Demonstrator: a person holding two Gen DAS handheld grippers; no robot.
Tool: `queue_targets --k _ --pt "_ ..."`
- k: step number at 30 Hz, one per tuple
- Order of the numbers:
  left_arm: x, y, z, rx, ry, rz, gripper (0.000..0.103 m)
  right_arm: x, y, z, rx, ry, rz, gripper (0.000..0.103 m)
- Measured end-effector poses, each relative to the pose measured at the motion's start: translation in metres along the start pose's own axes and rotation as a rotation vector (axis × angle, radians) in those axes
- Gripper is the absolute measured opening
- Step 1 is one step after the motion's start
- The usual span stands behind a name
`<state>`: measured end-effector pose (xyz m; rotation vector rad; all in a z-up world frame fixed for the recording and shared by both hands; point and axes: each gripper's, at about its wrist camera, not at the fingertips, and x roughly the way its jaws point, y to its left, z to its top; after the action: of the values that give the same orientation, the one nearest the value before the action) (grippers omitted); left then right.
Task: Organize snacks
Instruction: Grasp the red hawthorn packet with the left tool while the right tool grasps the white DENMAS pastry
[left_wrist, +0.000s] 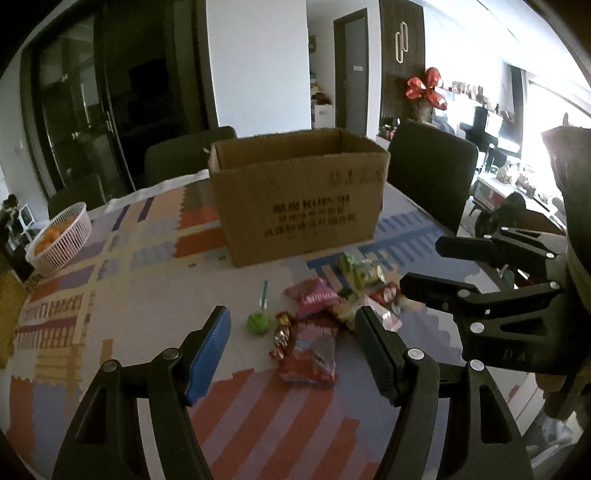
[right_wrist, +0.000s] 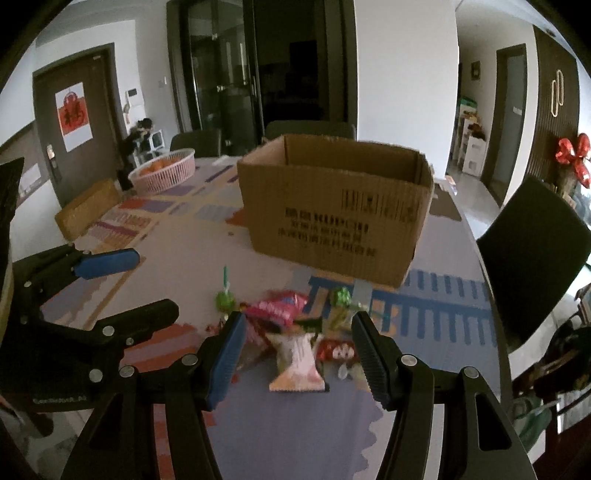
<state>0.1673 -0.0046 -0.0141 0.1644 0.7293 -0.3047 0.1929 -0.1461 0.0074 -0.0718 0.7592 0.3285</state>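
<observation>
Standing upright and open at the top, a printed cardboard box is seen on a table covered by a patterned cloth, with dark chairs set behind it. Whether anything lies inside the box cannot be told. Just in front of the box, a loose pile of snacks is scattered on the cloth: a red packet nearest the left wrist camera, a pink packet, green-wrapped sweets, a gold-wrapped candy, and, slightly apart to the left, a green lollipop with its stick pointing toward the box. In the right wrist view a white-and-pink packet is seen lying at the near edge of the pile.

The left gripper is held above the red packet with its jaws parted wide, nothing being gripped or touched. The right gripper is held beside it, over the white-and-pink packet, likewise parted and empty. Both are tilted downward toward the pile.

A pink basket holding oranges is placed well apart, toward the far left edge of the table.
</observation>
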Motion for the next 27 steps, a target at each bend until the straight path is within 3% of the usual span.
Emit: queue_targets --k 11,27 --pt "0.017 -0.009 -0.028 0.087 -0.034 -0.018 0.064 0.023 0.003 -0.027 -0.010 0.078 0.010 0.060" --pt "0.072 -0.012 -0.041 0.119 0.088 -0.092 0.056 0.061 -0.004 -0.032 0.005 0.150 0.036 0.051"
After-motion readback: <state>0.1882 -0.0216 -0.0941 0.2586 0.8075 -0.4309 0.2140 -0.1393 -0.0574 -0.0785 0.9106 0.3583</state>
